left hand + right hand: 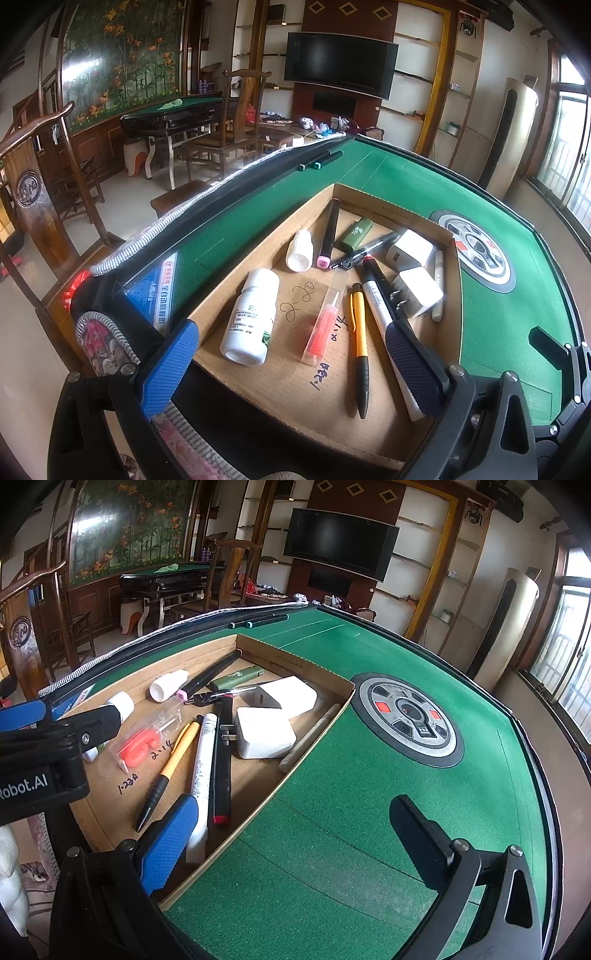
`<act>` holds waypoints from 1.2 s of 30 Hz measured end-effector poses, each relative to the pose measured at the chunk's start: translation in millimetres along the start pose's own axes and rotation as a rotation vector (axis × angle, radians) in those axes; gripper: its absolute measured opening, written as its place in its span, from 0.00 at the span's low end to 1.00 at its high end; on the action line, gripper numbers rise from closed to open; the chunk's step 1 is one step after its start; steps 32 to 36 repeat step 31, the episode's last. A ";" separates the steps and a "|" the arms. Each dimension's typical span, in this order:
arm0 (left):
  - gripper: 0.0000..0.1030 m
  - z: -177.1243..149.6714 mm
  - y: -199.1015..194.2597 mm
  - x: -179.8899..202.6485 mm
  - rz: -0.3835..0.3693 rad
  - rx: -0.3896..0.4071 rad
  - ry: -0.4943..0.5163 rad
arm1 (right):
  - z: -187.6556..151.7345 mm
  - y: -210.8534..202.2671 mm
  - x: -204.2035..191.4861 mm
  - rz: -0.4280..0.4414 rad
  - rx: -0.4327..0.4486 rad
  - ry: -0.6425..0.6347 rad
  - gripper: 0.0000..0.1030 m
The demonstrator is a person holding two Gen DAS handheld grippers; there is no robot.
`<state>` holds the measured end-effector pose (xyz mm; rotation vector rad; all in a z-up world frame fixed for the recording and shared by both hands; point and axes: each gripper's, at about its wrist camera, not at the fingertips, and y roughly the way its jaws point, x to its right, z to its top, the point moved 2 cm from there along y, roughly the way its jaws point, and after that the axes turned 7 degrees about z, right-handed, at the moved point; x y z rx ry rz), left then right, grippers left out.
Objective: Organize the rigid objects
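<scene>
Daylight enters from the windows (569,140) at the right edge of both views, blown out to white there. Glare streaks the mural (125,528) at upper left. Fisheye distortion bends the table edge, corners vignette black, and focus stays fairly sharp.

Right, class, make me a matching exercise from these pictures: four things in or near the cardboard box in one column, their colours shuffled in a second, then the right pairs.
Things:
1. lighter
2. retractable pen
3. upper wall charger
4. table felt

Colours:
A. white
B. bright green
C. olive green
D. yellow and black

Right pairs: 1-C, 2-D, 3-A, 4-B.
</scene>
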<state>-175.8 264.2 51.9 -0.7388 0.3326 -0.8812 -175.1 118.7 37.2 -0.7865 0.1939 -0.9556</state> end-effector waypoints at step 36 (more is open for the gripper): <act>0.99 0.5 1.5 -3.6 0.026 -0.022 -0.026 | -3.4 -2.1 -10.7 0.026 0.000 -0.005 1.00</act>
